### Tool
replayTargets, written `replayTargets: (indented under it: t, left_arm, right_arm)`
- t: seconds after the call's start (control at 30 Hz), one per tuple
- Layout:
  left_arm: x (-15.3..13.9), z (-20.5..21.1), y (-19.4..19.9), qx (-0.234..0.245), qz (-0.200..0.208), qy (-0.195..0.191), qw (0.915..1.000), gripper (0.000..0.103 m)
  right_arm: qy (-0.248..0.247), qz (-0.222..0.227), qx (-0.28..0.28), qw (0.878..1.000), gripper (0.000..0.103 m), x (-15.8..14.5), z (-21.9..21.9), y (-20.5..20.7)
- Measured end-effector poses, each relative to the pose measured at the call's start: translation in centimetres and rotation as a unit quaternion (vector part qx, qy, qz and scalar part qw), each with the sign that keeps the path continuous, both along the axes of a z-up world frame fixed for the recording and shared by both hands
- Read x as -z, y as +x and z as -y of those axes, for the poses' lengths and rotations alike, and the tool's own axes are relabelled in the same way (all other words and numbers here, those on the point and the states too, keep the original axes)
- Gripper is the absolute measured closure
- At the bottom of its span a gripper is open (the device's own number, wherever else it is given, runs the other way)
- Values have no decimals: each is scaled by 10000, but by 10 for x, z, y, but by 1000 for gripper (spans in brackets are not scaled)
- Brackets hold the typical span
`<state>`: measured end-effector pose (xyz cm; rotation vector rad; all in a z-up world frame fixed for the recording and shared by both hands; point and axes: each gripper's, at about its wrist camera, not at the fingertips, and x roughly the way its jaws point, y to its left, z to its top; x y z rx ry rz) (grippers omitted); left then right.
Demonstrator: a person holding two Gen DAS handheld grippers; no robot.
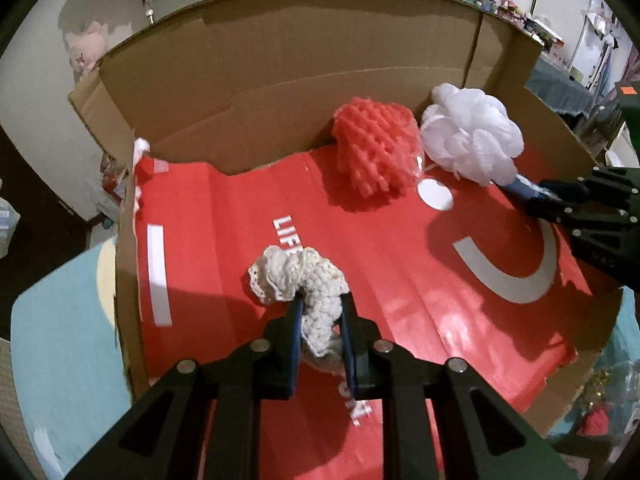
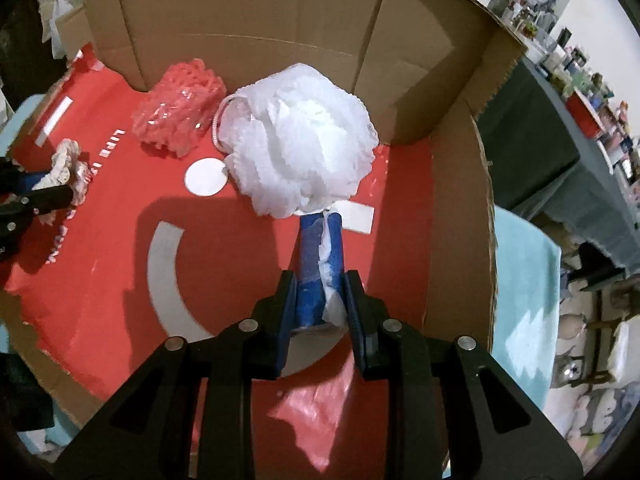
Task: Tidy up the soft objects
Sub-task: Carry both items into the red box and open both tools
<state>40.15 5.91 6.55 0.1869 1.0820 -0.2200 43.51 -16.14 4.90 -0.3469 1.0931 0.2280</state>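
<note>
A cardboard box [image 1: 280,64] lined with red plastic holds the soft things. My left gripper [image 1: 320,320] is shut on a cream crocheted scrunchie [image 1: 296,276], held low over the red lining; it also shows in the right wrist view [image 2: 66,168]. My right gripper [image 2: 318,292] is shut on a fold of the white mesh bath puff [image 2: 304,140] between its blue fingertips [image 2: 308,264]. The puff [image 1: 472,132] sits at the box's back right. A red foam net ball [image 1: 374,148] lies just left of it, also seen in the right wrist view [image 2: 180,108].
The box walls [image 2: 256,40] rise behind and to the right. The box rests on a light blue cloth [image 1: 64,340]. Cluttered shelves [image 2: 580,92] and a dark table stand to the right, beyond the box.
</note>
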Motion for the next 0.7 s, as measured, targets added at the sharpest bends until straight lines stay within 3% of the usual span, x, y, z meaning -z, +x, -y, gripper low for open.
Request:
replayTargets:
  t: [0.47, 0.7]
  left_arm:
    - [5, 10, 6, -52, -49, 141, 9999, 82]
    - [-5, 15, 1, -83, 77, 122, 9999, 61]
  right_arm:
    - [-339, 42, -124, 9993, 79, 8, -7, 8]
    - [-465, 51, -189, 9987, 77, 10, -11, 1]
